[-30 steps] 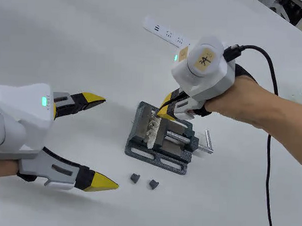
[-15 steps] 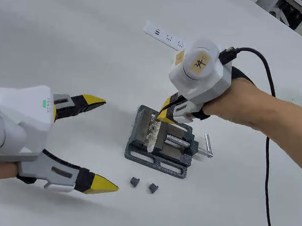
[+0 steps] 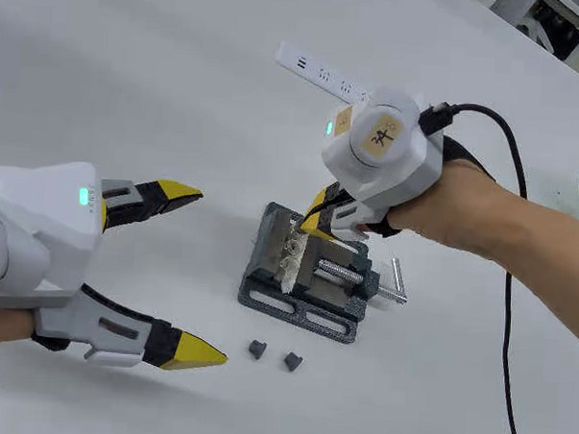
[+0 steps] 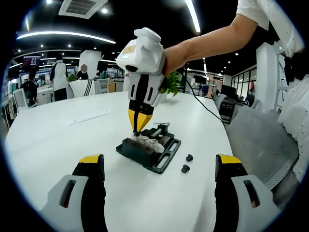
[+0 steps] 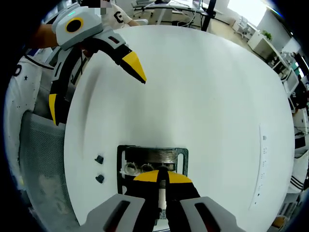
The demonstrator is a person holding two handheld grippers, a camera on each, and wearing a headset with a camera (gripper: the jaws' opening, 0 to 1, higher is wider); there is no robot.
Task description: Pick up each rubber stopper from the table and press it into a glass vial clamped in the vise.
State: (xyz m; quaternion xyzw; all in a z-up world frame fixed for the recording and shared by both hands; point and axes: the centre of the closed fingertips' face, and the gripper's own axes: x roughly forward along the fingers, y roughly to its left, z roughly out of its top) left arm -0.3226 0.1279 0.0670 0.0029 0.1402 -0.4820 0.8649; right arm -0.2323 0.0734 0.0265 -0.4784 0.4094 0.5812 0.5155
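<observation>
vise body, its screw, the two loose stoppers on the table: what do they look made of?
vise body: dark grey, matte, slightly grainy; likely cast or painted metal, though plastic can't be ruled out.
screw: bright silver, threaded, glinting; looks like bare steel.
stoppers: small, dull dark grey, no glare; consistent with rubber.

Right claw (image 3: 308,218) directly above vise (image 3: 267,297)

White table (image 3: 180,78), vise (image 3: 303,312), two rubber stoppers (image 3: 257,348), power strip (image 3: 320,71)
</observation>
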